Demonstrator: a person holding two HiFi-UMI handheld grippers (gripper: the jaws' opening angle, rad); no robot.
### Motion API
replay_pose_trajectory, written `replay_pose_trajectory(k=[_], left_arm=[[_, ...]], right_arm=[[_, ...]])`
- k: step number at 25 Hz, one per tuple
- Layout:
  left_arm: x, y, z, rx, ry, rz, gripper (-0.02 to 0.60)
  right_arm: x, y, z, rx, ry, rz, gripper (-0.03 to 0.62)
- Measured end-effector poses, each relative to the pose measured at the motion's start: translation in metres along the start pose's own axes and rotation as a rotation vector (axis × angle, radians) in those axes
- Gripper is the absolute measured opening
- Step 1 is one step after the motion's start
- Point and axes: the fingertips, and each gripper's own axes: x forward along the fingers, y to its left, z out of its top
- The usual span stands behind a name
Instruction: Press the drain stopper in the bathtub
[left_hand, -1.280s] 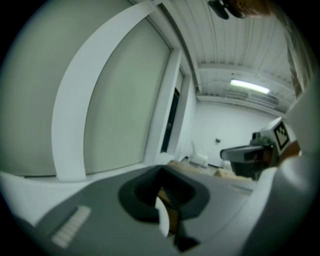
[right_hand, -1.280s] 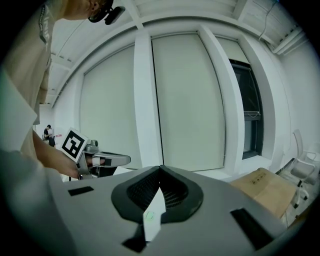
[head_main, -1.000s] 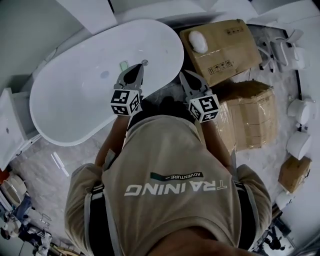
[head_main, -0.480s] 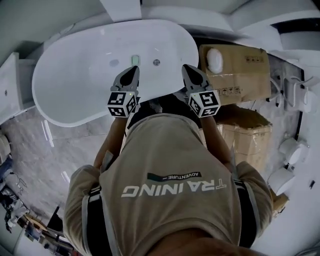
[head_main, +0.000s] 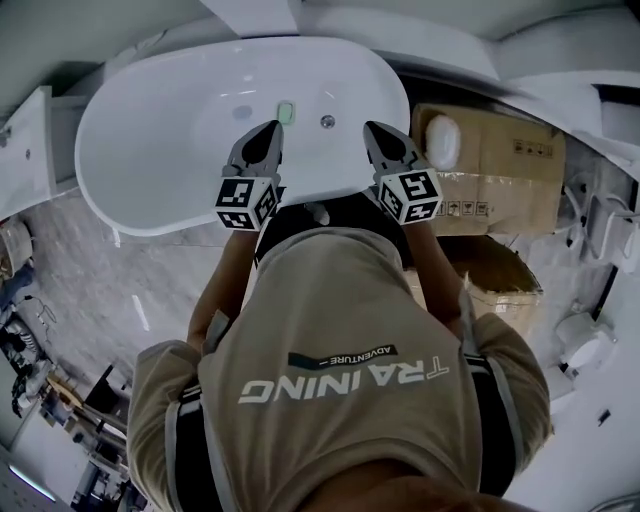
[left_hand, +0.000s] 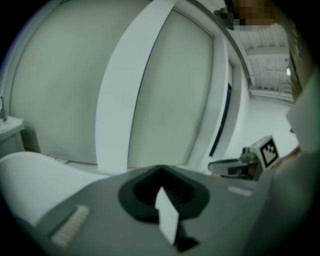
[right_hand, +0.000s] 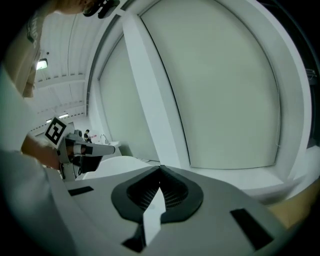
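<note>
A white oval bathtub fills the top of the head view. On its floor lies a pale round drain stopper, with a small green patch and a chrome round fitting to its right. My left gripper is shut and empty above the tub's near rim, its tip just short of the green patch. The right gripper, also shut and empty, hangs over the rim at the tub's right end. Both gripper views look up at white wall panels. In them the left gripper and right gripper show closed jaws.
Cardboard boxes stand right of the tub, with a white rounded object on the top one. A white cabinet is left of the tub. White fixtures sit at the far right. Marble floor lies at the left.
The tub has slid from the upper left to under both grippers as the person turned toward it. Both grippers stay shut and now reach over the near rim.
</note>
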Motion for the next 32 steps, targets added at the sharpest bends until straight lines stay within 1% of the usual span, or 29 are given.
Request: replay_pose_trajectory(k=[4,7,10,13,17,20,23,25,28,32], left_arm=[[0.016,-0.002,-0.010,-0.025,0.037,0.032,0.002],[0.026,-0.004,-0.023,-0.043,0.074,0.032,0.002],[0.037,-0.002,-0.032,-0.044,0.094,0.023,0.002],[0.047,0.005,-0.042,-0.044,0.104,0.030,0.002],[0.061,0.010,-0.066,-0.059,0.138,0.015,0.002],[0.070,0.021,-0.080,-0.053,0.137,0.037,0.002],[0.077,0.034,-0.093,-0.049,0.144,0.067,0.002],[0.081,0.036,-0.105,-0.050,0.164,0.068,0.002],[0.088,0.043,-0.127,-0.055,0.189,0.067,0.002],[0.099,0.062,-0.165,-0.098,0.212,0.104,0.002]], right_arm=[[0.013,-0.011,-0.020,0.016,0.058,0.047,0.009],[0.019,-0.015,-0.037,0.008,0.106,0.068,0.008],[0.023,-0.020,-0.053,0.019,0.145,0.063,0.009],[0.025,-0.024,-0.073,0.046,0.187,0.033,0.009],[0.025,-0.022,-0.095,0.078,0.224,0.011,0.009],[0.035,-0.019,-0.111,0.077,0.262,0.015,0.009],[0.054,-0.011,-0.125,0.075,0.293,0.060,0.009],[0.064,-0.007,-0.134,0.066,0.306,0.082,0.009],[0.084,-0.008,-0.157,0.037,0.337,0.092,0.009],[0.117,-0.015,-0.201,-0.046,0.393,0.124,0.008]])
